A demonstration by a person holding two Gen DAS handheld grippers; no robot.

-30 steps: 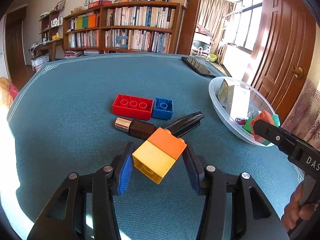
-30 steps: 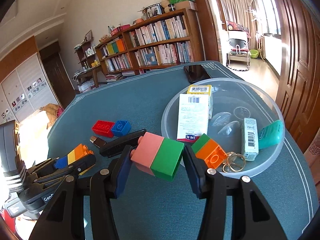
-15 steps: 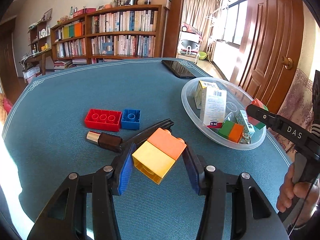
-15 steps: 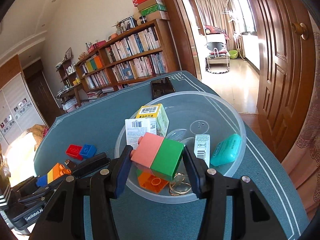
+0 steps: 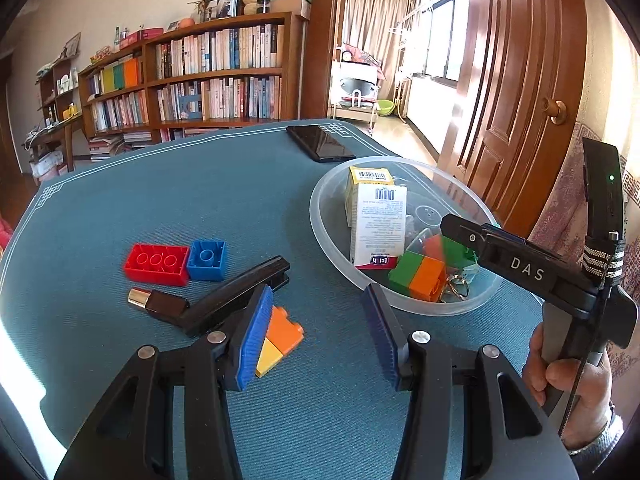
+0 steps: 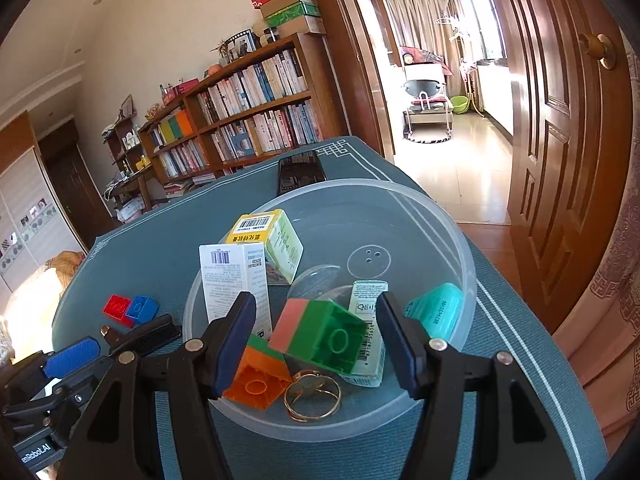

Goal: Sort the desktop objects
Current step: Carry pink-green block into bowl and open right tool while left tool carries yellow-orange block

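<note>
teal table mat [image 5: 168, 200], bookshelf [image 5: 208, 76] behind

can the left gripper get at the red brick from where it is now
Probably yes. The left gripper is open, and the red brick lies uncovered on the table, ahead to its left. The black clip and lipstick lie between them, so coming from above looks safest.

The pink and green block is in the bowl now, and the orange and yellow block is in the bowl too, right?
Not quite. The pink and green block is in the bowl, but the orange and yellow block lies on the table, beside the open left gripper. The left wrist view shows it.
</note>
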